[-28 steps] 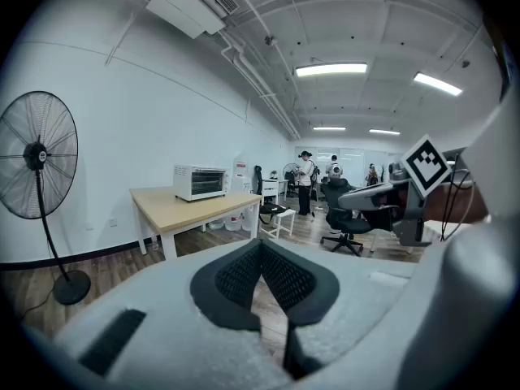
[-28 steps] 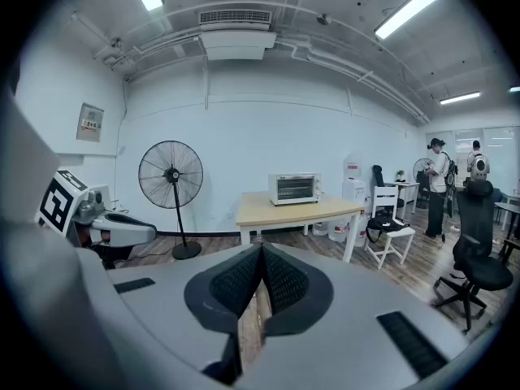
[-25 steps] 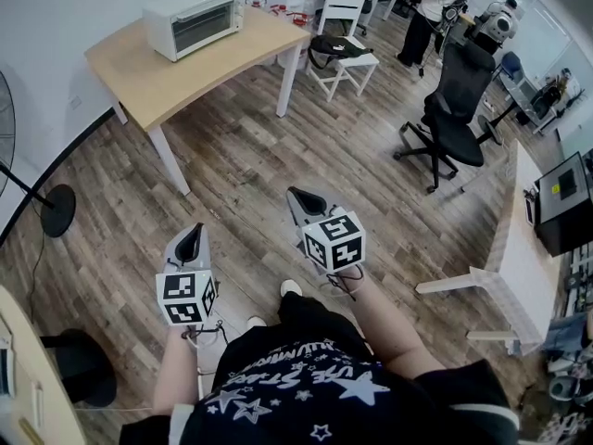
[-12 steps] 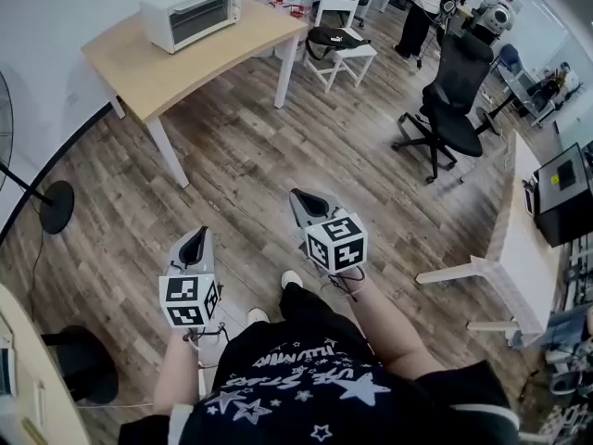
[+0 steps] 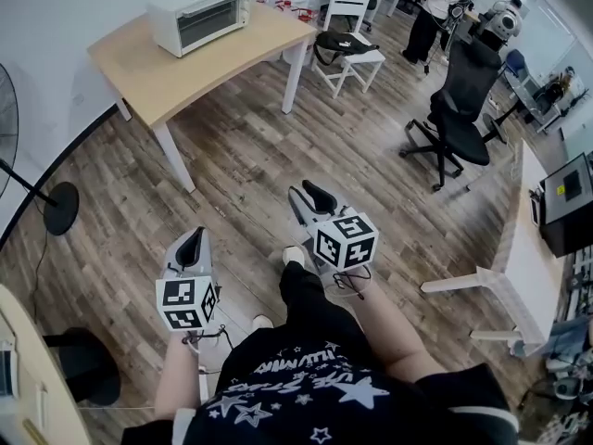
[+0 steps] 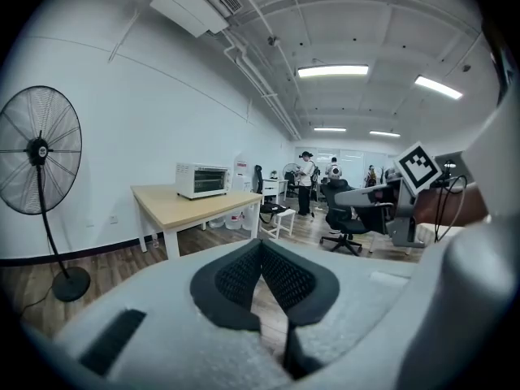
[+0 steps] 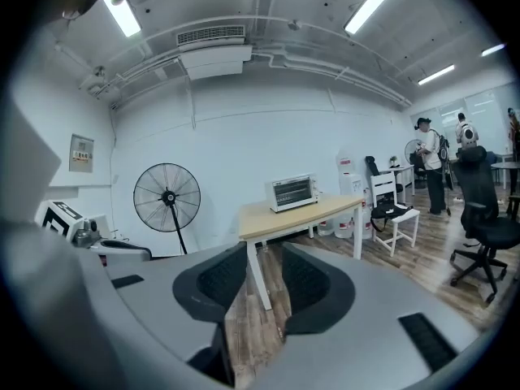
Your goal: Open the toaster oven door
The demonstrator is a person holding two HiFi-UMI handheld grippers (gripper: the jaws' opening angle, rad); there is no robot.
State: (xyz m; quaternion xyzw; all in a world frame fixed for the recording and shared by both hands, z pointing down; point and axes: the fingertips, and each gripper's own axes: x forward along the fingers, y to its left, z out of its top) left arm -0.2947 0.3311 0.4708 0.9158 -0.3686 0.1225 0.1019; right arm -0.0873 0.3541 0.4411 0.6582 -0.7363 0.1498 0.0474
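White toaster oven point(image 5: 199, 17) sat well off on the worktop point(image 5: 176, 68), so I judged approaching came first; left gripper point(image 5: 190, 246) jaws pressed together, right gripper point(image 5: 315, 196) jaws opening, both empty.

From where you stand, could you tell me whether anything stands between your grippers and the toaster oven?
Nothing visible does. Only bare floor lies between them and the table bearing the toaster oven. The right gripper is opening, its jaws empty; the left gripper is shut, empty. The white chair stands aside.

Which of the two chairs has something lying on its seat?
The white wooden chair beside the table: a black bag lies on it. The black swivel chair looks bare.
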